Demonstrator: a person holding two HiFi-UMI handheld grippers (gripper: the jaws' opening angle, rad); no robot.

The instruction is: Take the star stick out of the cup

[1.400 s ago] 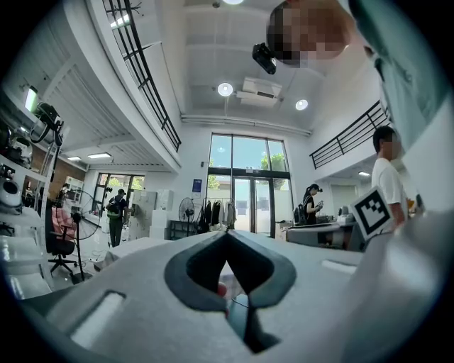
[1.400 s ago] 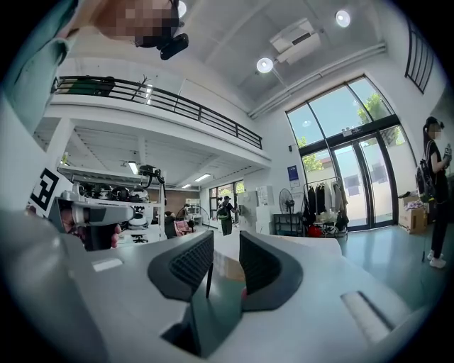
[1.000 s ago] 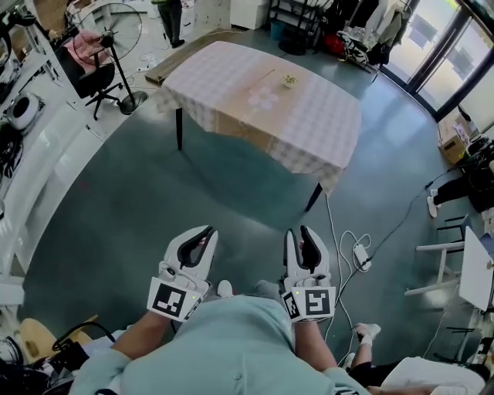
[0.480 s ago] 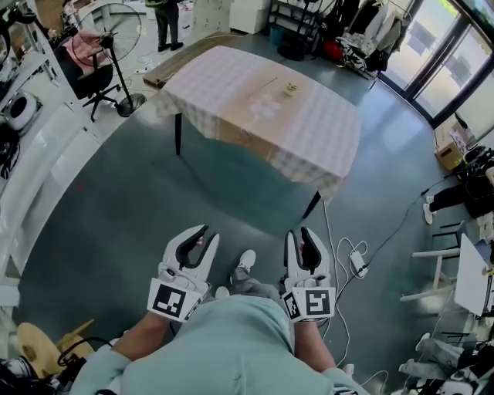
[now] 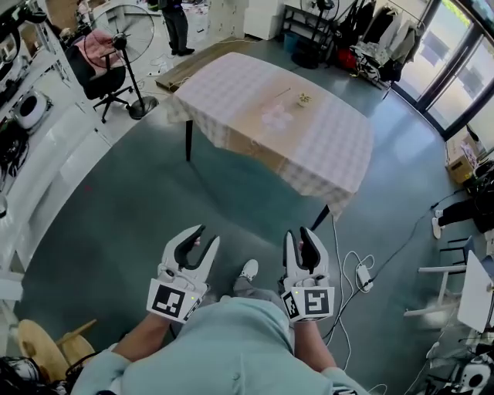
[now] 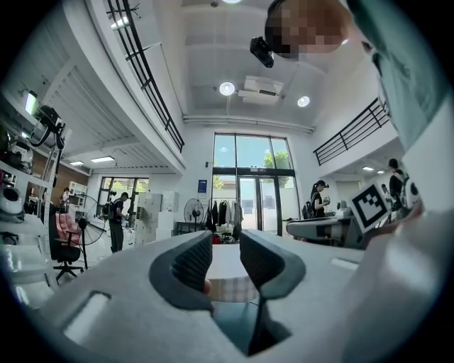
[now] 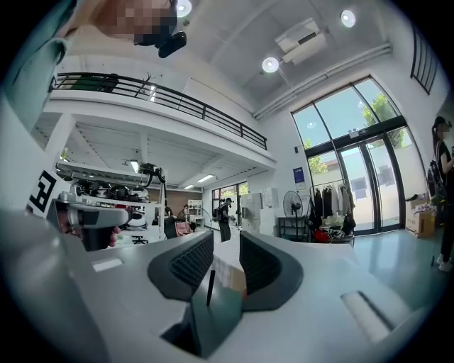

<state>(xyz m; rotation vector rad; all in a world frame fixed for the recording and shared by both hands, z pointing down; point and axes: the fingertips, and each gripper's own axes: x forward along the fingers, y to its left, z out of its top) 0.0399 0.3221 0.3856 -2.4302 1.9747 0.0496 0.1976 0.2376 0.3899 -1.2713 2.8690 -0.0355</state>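
Far ahead stands a table (image 5: pixel 231 85) under a checked cloth. On it sits a small cup (image 5: pixel 304 99) with something pale in it, too small to make out. A pale flower-shaped mat (image 5: pixel 276 117) and a thin stick (image 5: pixel 279 94) lie near it. Both grippers hang low in front of the person's body, far from the table. My left gripper (image 5: pixel 199 238) (image 6: pixel 225 259) is opening, with nothing between its jaws. My right gripper (image 5: pixel 299 235) (image 7: pixel 225 259) stands open and empty.
Bare teal floor lies between me and the table. A standing fan (image 5: pixel 123 23) and an office chair (image 5: pixel 96 73) are at the back left, where a person (image 5: pixel 176 23) stands. White cables and a power strip (image 5: pixel 363 274) lie on the floor at the right. A white counter (image 5: pixel 38 154) runs along the left.
The left gripper's jaws have spread apart. The view has shifted a little, and the table now sits lower and further right. One of the person's feet has stepped forward.
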